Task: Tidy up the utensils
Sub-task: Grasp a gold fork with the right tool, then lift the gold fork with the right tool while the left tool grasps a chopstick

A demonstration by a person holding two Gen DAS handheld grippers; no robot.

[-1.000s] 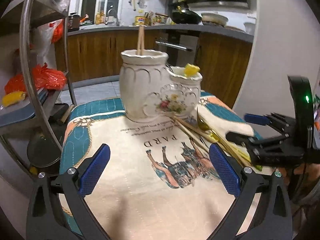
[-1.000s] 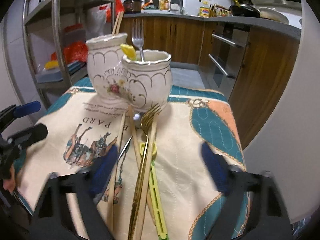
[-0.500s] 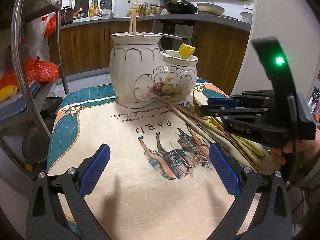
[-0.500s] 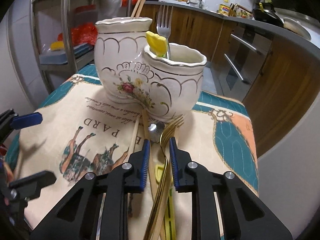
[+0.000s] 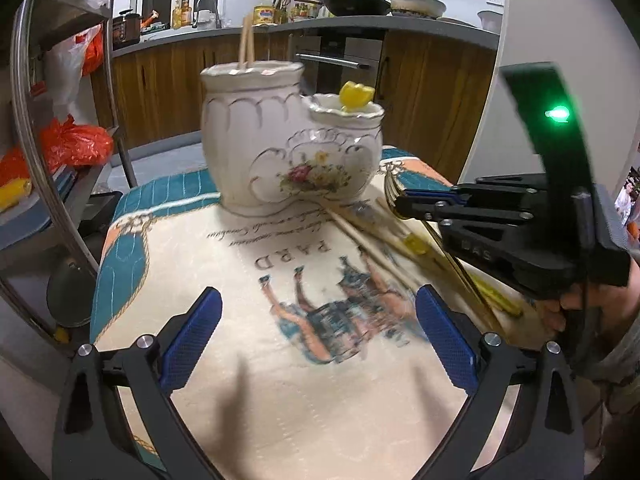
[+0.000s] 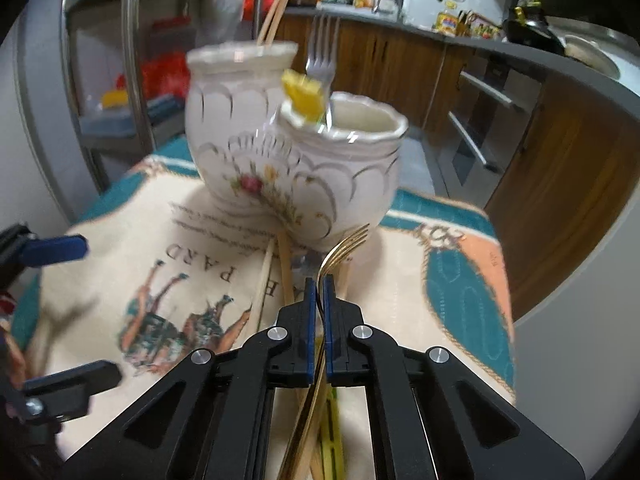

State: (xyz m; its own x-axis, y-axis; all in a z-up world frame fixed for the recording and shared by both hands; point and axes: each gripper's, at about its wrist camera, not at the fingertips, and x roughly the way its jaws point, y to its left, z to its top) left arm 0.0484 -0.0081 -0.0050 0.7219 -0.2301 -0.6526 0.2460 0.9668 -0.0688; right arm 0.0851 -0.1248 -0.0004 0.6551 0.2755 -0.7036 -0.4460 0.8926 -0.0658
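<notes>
Both wrist cams look down-forward, close over the tablecloth [image 5: 256, 392]; both share the ceramic holder [image 6: 280, 160], centre frame.

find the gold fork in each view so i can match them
Left wrist view: gold fork at right, clamped in the right gripper.
Right wrist view: lower centre, tines up between the shut fingers.
Shared landmark: the white ceramic holder just beyond it.

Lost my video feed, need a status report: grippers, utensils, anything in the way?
Right gripper shut on gold fork. Left gripper open, empty. Chopsticks loose beside fork. Ceramic holder just ahead, silver fork already inside.
</notes>
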